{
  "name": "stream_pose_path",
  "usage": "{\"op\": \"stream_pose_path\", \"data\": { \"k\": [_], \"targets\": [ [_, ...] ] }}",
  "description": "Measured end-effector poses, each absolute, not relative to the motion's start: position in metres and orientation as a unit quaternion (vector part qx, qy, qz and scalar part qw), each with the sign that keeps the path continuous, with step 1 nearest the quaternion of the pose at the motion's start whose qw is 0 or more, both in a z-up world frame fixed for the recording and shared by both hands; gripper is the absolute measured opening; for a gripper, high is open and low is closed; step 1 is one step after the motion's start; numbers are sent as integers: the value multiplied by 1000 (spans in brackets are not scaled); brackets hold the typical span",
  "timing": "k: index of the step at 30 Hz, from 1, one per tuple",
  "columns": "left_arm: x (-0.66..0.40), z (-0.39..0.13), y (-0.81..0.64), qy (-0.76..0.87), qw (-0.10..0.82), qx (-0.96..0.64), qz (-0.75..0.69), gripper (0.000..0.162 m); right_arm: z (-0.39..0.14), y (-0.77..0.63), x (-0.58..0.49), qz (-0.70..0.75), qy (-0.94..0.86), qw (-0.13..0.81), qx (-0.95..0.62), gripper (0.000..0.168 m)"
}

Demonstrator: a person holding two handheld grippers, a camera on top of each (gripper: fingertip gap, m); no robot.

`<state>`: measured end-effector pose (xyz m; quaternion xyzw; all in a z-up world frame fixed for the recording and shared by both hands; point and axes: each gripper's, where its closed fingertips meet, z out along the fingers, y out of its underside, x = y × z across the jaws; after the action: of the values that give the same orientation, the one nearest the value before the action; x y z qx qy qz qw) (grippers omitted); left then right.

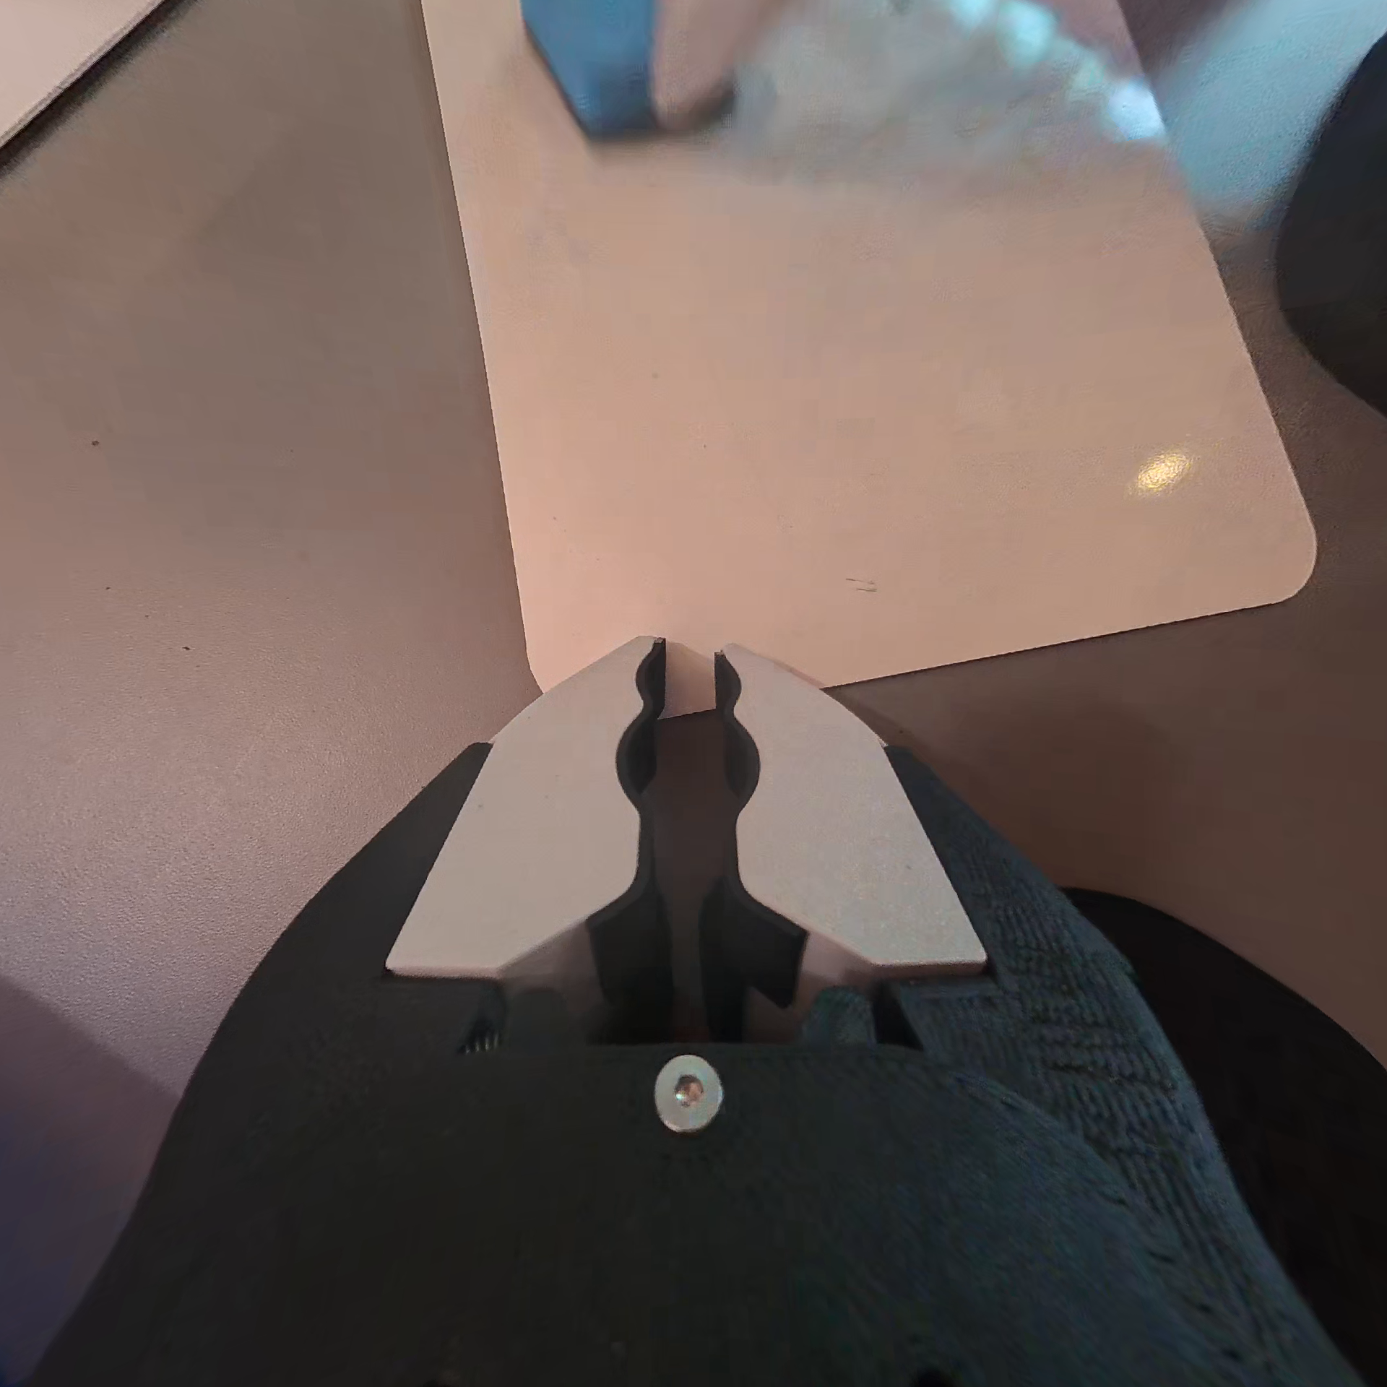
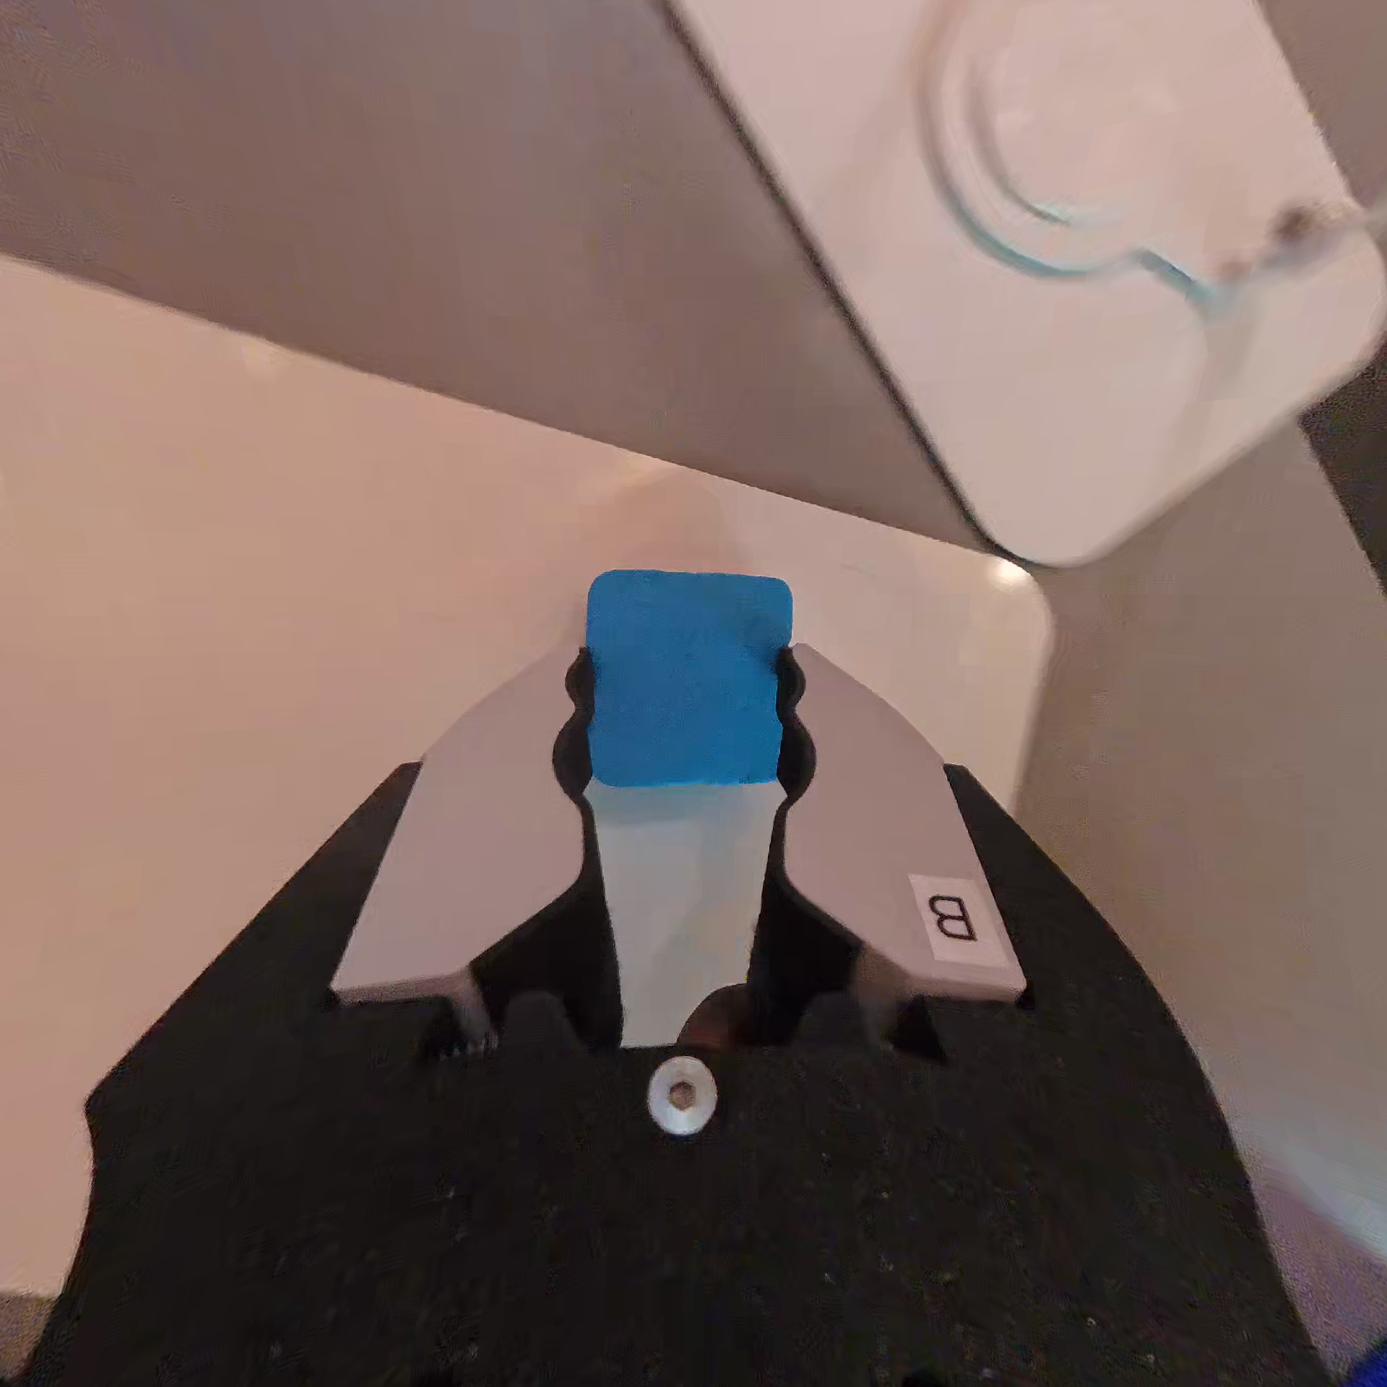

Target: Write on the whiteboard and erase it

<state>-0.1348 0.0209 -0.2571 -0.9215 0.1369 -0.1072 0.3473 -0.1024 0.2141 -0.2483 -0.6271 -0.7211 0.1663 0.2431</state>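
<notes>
Left tongs, nearly pressed together and empty, are kept at the whiteboard corner, perhaps steadying it; the eraser is pinched by right tongs for wiping.

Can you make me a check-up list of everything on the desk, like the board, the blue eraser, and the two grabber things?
Surface: grey-brown table, a few tiny dark specks.
Job's things: whiteboard lies flat, almost wiped, one faint small mark near its close edge; blue eraser pressed on the board.
Clutter: white tray-like object beside the board, a clear blurred thing on it.
Grippers: left hand-held gripper nearly closed, empty, tips at the board's near corner; right hand-held gripper clamps the eraser.
Cables: nothing seen.
Surroundings: a dark shape at the left view's right edge, too unclear to name.
</notes>
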Motion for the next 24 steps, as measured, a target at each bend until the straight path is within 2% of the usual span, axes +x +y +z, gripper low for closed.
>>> {"op": "stream_pose_path", "data": {
  "k": [2,4,10,12,14,19,21,24],
  "targets": [
    [-135,-257,21,139,347,-921,-107,14,-249,277,-95,153,-657,254,-693,48],
    [-135,-257,21,139,347,-921,-106,14,-248,283,-101,160,-644,253,-704,48],
    [-135,-257,20,139,347,-921,-108,14,-246,95,-142,233,-797,206,-517,48],
    [-134,-257,20,139,347,-921,-107,14,-246,72,-139,219,-831,206,-468,48],
    [-134,-257,20,138,348,-921,-107,14,-246,102,-141,237,-808,194,-503,48],
    [-134,-257,20,139,348,-921,-108,13,-249,286,-129,172,-665,251,-682,48],
    [-135,-257,21,138,349,-920,-110,13,-250,285,-129,155,-666,260,-682,48],
    [-135,-257,21,137,349,-920,-114,12,-249,209,-145,191,-717,249,-622,48]
  ]
}}
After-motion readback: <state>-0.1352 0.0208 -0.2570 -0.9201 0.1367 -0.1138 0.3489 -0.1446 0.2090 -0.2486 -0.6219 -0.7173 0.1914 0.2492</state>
